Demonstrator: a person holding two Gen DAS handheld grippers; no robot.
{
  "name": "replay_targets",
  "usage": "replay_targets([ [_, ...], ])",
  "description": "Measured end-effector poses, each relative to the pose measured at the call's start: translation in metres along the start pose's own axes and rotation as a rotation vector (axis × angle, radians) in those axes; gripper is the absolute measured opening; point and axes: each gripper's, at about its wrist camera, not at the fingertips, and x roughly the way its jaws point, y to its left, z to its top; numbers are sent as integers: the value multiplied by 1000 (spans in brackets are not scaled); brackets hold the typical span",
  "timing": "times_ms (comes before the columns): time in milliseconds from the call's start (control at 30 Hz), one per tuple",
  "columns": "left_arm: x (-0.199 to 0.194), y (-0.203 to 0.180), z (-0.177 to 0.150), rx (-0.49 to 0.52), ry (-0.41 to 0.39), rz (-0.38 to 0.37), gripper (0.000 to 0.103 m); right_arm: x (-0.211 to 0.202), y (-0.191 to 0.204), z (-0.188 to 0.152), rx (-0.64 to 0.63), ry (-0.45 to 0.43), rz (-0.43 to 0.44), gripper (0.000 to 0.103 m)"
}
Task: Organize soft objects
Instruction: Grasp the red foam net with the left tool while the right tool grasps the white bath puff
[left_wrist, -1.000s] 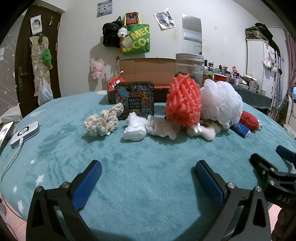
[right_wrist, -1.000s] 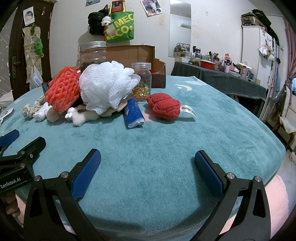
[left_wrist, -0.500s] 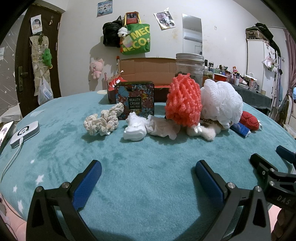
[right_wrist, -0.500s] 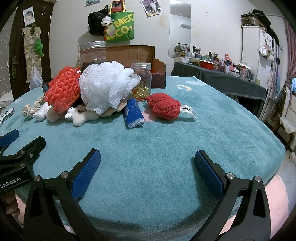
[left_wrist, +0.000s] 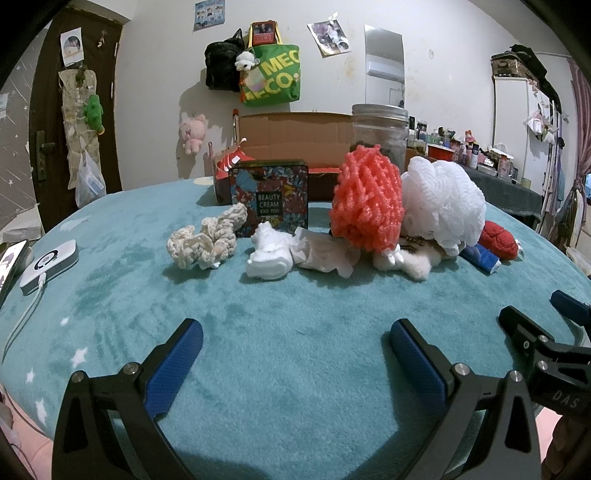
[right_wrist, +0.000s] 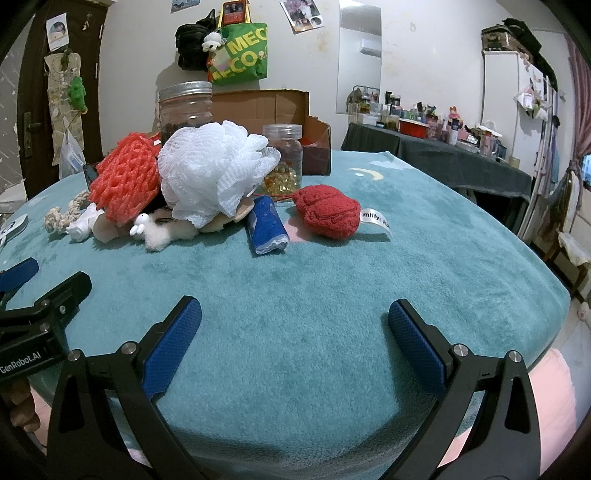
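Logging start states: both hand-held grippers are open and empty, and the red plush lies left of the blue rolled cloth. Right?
Not quite. In the right wrist view the red plush lies right of the blue rolled cloth. Both hand-held grippers, left and right, are open and empty.

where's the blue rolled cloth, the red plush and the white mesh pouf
blue rolled cloth (right_wrist: 266, 225), right wrist view, middle of the roll
red plush (right_wrist: 327, 212), right wrist view, centre of its body
white mesh pouf (right_wrist: 210, 173), right wrist view, middle of the netting

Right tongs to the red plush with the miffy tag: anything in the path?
Nothing visible. The right tongs are open, with only bare teal blanket between them and the red plush. The rolled blue cloth lies just left of the plush, beside the line, not across it.
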Motion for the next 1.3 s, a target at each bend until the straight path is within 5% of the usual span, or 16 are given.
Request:
replay_targets([
  [533,2,10,46,62,-46,-44,103,4,-8,47,-9,-16,94,103],
  [967,27,-17,84,190,15,-209,103,41,-18,118,-32,4,346,103],
  [1167,46,-23,88,209,80,-221,92,70,-14,128,-39,88,468,103],
  [1300,58,-20,90,179,154,-272,66,84,-9,126,-36,150,550,99],
])
